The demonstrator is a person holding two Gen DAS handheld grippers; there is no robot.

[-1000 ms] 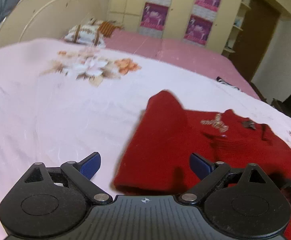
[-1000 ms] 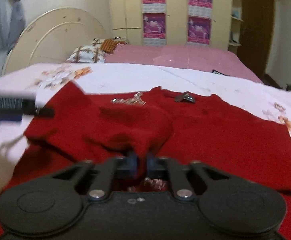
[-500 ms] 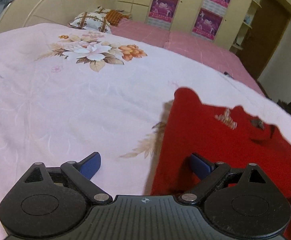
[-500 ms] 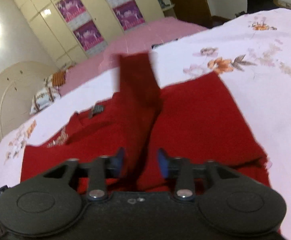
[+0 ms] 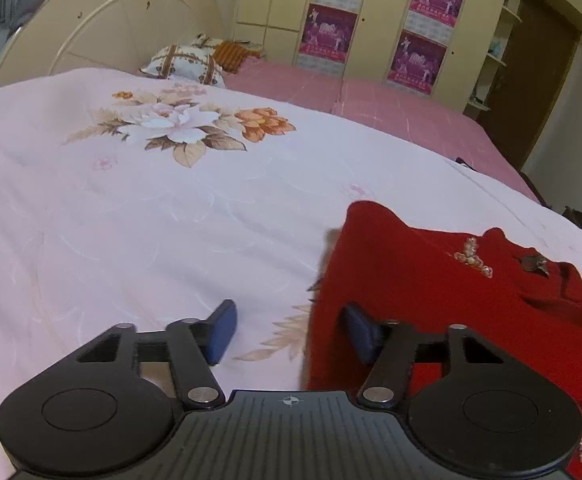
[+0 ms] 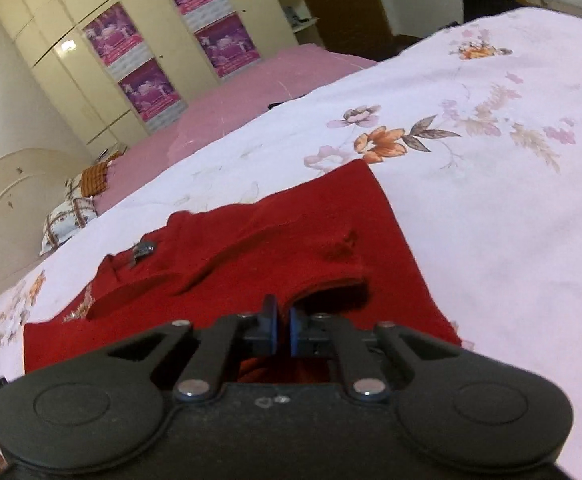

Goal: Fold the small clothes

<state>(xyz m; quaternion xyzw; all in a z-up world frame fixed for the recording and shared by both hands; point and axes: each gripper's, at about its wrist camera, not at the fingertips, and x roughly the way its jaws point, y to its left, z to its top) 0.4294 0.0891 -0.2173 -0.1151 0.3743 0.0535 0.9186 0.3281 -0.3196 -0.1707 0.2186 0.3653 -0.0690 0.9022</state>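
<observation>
A small red knit sweater (image 5: pixel 431 280) lies on the floral bedsheet, with its sides folded over the body. My left gripper (image 5: pixel 291 330) is open and empty, low over the sheet at the sweater's left edge; its right blue pad (image 5: pixel 361 334) is over the red cloth. In the right wrist view the sweater (image 6: pixel 291 248) lies flat with a sleeve folded across it. My right gripper (image 6: pixel 284 328) is nearly closed just above the sweater's near part, with a narrow gap between its pads and no cloth seen between them.
The pale floral sheet (image 5: pixel 131 220) covers the bed around the sweater. A pink bed section (image 5: pixel 371 100), pillows (image 5: pixel 183 64) and a rounded headboard (image 5: pixel 111 28) lie beyond. A wardrobe with purple posters (image 5: pixel 371 20) and a dark door (image 5: pixel 543 80) stand behind.
My right gripper let go of the red sleeve, which now lies folded across the sweater, and closed almost fully. My left gripper stayed open and shifted left off the sweater.
</observation>
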